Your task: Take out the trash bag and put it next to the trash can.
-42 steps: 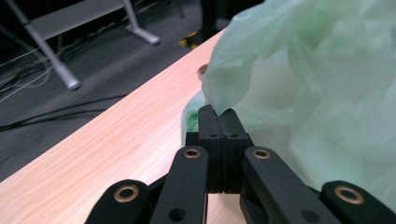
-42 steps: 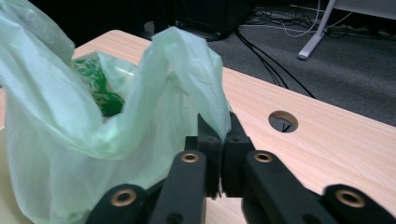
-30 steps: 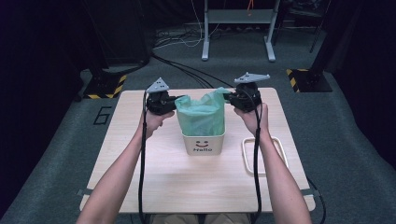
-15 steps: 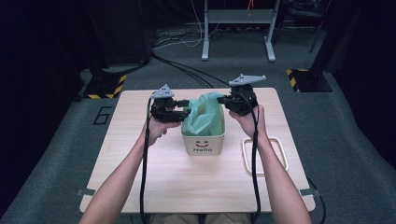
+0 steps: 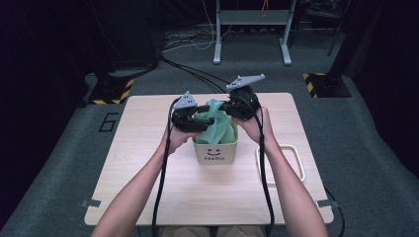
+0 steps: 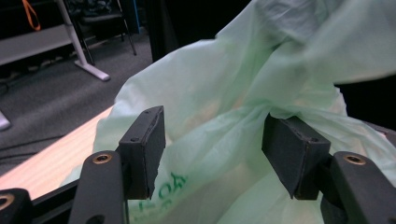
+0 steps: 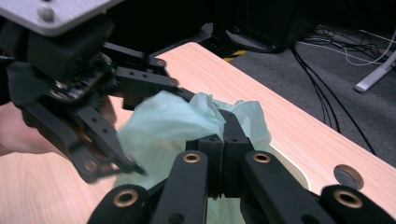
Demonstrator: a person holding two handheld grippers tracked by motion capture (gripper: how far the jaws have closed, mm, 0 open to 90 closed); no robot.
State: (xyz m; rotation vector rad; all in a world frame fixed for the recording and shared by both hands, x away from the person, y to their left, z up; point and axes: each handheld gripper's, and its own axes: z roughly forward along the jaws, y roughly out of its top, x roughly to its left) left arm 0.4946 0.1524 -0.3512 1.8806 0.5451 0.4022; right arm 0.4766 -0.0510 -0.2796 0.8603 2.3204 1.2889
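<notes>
One green plastic bag (image 5: 217, 126) sits bunched in one white bin (image 5: 216, 152) at the table's (image 5: 148, 177) middle. Two grippers meet over it – the left gripper (image 6: 212, 147) has just been opening, its pads apart around loose bag film; the right gripper (image 7: 223, 161) is clamped tight on the bag's top edge

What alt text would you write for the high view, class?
A person's left claw, jaws just opened, and shut right claw work a green plastic bag in a small white bin printed "Hello" on a wooden table.
</notes>
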